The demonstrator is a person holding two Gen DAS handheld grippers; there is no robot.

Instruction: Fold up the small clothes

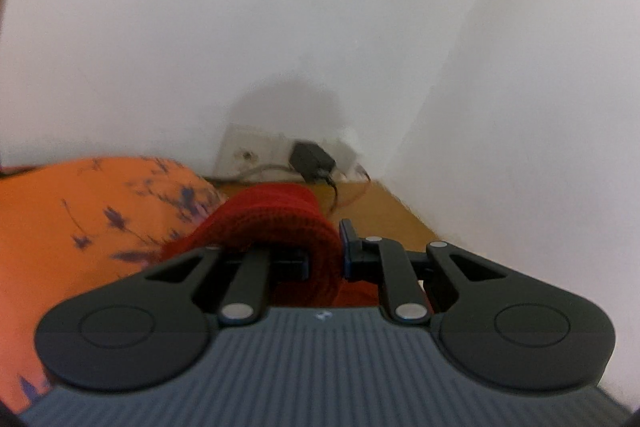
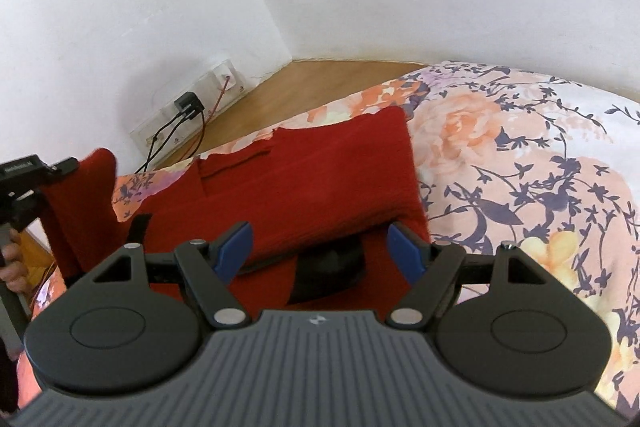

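Observation:
A red knitted garment [image 2: 320, 179] lies spread on the flowered bedspread [image 2: 520, 155], partly folded with a top layer over its middle. Its left part [image 2: 80, 203] is lifted off the bed. My left gripper [image 1: 326, 259] is shut on that lifted red knit [image 1: 280, 223], which bunches over and between its fingers. The same gripper appears at the left edge of the right wrist view [image 2: 24, 179], held by a hand [image 2: 12, 263]. My right gripper [image 2: 322, 247] hovers open over the garment's near edge, its blue pads [image 2: 236, 243] wide apart with nothing between them.
White walls meet in a corner beyond a strip of wooden floor [image 2: 304, 83]. A wall socket panel with a black plug [image 2: 188, 105] and trailing cables sits low by the bed's edge. Orange flowered bedding [image 1: 80, 227] fills the left of the left wrist view.

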